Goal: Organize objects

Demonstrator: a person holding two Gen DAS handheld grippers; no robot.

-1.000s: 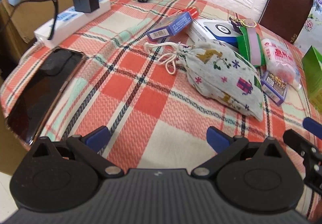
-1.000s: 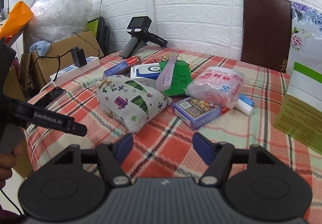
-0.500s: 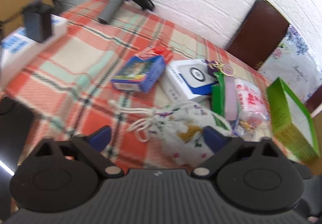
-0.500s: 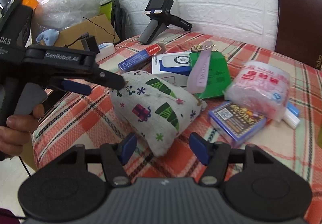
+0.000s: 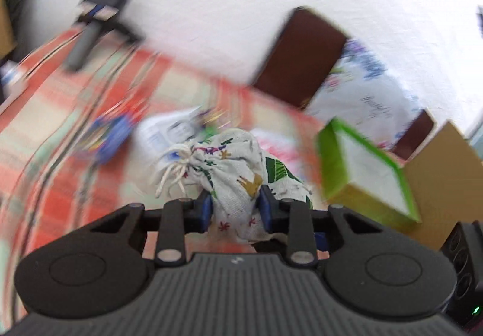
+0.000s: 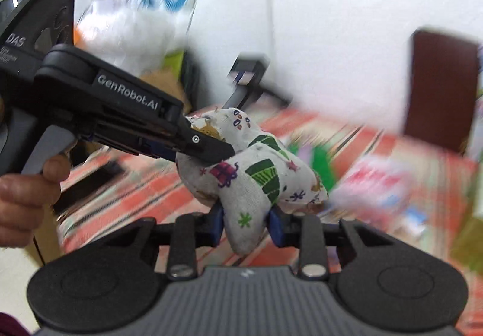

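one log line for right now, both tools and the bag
left tool: shut on bag | right tool: shut on bag | bag: off table

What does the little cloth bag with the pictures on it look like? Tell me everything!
The cloth bag is a soft, lumpy pouch of pale woven fabric printed with green leaves, a purple gift box, little stars and gold shapes. Its neck is tied shut with a white string. The left hand-held gripper pinches the part near the tied neck and the right hand-held gripper pinches the other end; both have just closed on it, creasing the fabric. It seems lifted above the checked tablecloth.
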